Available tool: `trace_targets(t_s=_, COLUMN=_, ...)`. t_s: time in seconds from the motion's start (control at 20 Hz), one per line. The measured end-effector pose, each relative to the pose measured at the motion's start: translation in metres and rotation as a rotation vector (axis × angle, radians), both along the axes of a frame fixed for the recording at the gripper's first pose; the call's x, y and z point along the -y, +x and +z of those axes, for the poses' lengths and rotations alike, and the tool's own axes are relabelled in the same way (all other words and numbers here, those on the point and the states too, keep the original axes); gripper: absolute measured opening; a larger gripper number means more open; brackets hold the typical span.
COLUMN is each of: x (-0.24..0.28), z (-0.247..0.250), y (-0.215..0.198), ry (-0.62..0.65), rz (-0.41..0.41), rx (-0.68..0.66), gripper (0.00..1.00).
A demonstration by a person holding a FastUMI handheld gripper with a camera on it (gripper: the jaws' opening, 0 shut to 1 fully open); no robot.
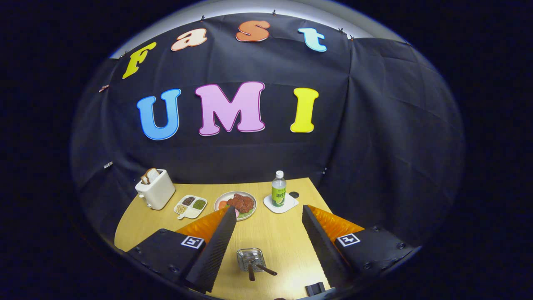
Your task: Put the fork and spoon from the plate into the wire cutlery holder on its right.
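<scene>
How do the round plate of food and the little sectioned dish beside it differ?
The round plate is one open circle piled with reddish-brown food on greens; the sectioned dish is squarish with a handle and keeps small portions in separate compartments. The plate sits just beyond the open claw's fingertip, the dish nearer the toaster. Both rest flat on the table.

A toaster (155, 189), divided dish (190, 206), plate (235, 204) and bottle (278, 189) are lining the tabletop (275, 237), the wire cutlery holder (251, 258) sitting nearer, between the spread hand-held gripper (268, 223) fingers.

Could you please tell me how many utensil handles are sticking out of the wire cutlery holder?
2: both handles lean out of the wire cutlery holder, between the open gripper fingers.
</scene>
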State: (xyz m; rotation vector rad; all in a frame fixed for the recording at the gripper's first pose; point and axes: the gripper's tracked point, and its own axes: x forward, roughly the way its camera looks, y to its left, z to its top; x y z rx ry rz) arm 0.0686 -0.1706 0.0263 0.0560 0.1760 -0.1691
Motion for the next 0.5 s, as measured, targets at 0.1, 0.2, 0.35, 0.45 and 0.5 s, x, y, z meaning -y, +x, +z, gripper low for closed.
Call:
trace_targets(t_s=0.1, x=-0.013, z=0.014, y=-0.013, ry=0.003, rz=0.024, rx=0.063, gripper=0.99)
trace_targets(t_s=0.2, x=-0.021, z=0.021, y=-0.026, ry=-0.004, rz=0.044, rx=0.11, gripper=0.99)
trace_targets(t_s=0.35, x=-0.024, z=0.019, y=-0.038, ry=-0.025, rz=0.053, rx=0.133, gripper=0.99)
trace_targets(t_s=0.45, x=-0.025, z=0.017, y=-0.039, ry=-0.028, rz=0.06, rx=0.135, gripper=0.99)
trace_targets(t_s=0.5, x=-0.025, z=0.016, y=-0.039, ry=-0.024, rz=0.068, rx=0.131, gripper=0.99)
